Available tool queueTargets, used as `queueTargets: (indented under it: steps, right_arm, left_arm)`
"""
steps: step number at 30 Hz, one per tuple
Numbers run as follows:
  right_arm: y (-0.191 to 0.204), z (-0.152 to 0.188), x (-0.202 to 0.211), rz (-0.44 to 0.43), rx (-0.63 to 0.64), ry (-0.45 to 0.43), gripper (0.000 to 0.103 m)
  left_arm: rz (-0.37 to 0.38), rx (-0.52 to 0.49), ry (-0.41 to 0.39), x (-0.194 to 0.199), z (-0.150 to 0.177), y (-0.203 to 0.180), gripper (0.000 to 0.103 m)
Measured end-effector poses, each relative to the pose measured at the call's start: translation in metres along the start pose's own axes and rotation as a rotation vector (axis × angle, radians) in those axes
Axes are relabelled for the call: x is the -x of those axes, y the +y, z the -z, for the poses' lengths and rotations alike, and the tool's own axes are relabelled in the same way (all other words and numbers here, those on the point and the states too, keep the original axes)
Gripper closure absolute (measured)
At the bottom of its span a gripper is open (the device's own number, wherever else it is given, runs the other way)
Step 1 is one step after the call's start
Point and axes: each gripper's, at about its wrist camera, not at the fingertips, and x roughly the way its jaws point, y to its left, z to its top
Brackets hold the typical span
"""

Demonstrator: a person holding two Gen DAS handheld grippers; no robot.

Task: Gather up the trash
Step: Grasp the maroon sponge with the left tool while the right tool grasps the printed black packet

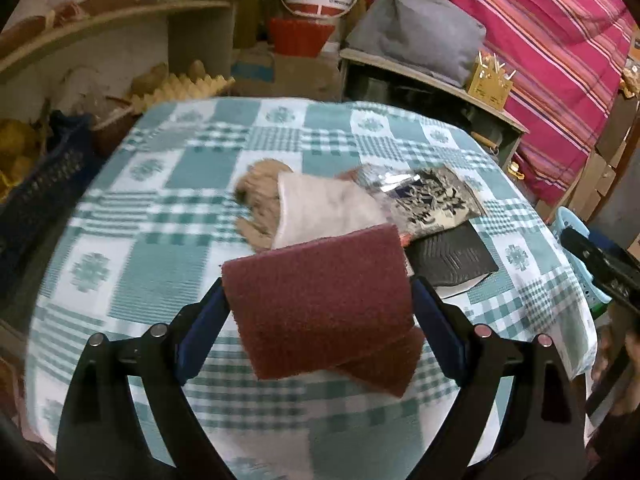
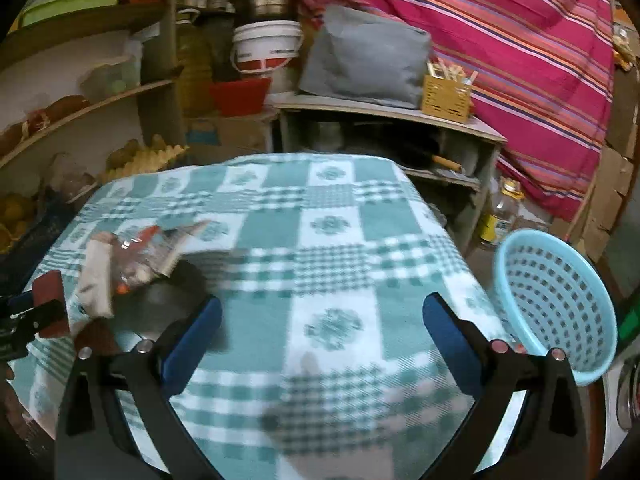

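Observation:
My left gripper (image 1: 320, 292) is shut on a maroon scouring pad (image 1: 320, 304), held above the checked tablecloth (image 1: 160, 208). Behind the pad lies a pile of trash: a white paper (image 1: 324, 208), a tan crumpled piece (image 1: 260, 196), a printed foil wrapper (image 1: 432, 200) and a black packet (image 1: 452, 260). My right gripper (image 2: 320, 320) is open and empty above the cloth (image 2: 340, 240). The trash pile (image 2: 136, 260) shows at its left, with the left gripper and pad (image 2: 48, 300) at the left edge. A light blue perforated basket (image 2: 556, 304) stands off the table's right edge.
Curved shelves (image 2: 80, 112) with egg trays and produce stand at the left. A white bucket (image 2: 268, 48), a red tub (image 2: 240, 96), a grey bag (image 2: 364, 60) on a low cabinet and a pink striped cloth (image 2: 520, 60) lie behind the table.

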Motion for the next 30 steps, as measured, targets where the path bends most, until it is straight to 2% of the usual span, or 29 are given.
queueTargets:
  steps: [9,17,22,26,28,30]
  right_arm:
    - [0.062,-0.028,-0.025,-0.066,0.085,0.038,0.005]
    - [0.096,-0.032,-0.063,-0.12,0.093,0.145,0.006]
    - [0.111,-0.03,-0.076,-0.141,0.104,0.171,0.026]
    - [0.117,-0.029,-0.083,-0.155,0.108,0.192,0.058]
    - [0.12,-0.029,-0.084,-0.157,0.12,0.185,0.063]
    - [0.122,-0.03,-0.082,-0.163,0.134,0.175,0.074]
  left_arm:
    - [-0.064,0.025,-0.063,0.015,-0.022,0.04,0.016]
    - [-0.095,0.048,-0.074,0.012,-0.03,0.065,0.016]
    - [-0.102,0.081,-0.072,0.009,-0.033,0.08,0.016]
    - [-0.113,0.092,-0.073,0.009,-0.033,0.084,0.016]
    - [-0.115,0.093,-0.074,0.01,-0.032,0.084,0.016]
    - [-0.118,0.093,-0.079,0.012,-0.032,0.083,0.016]
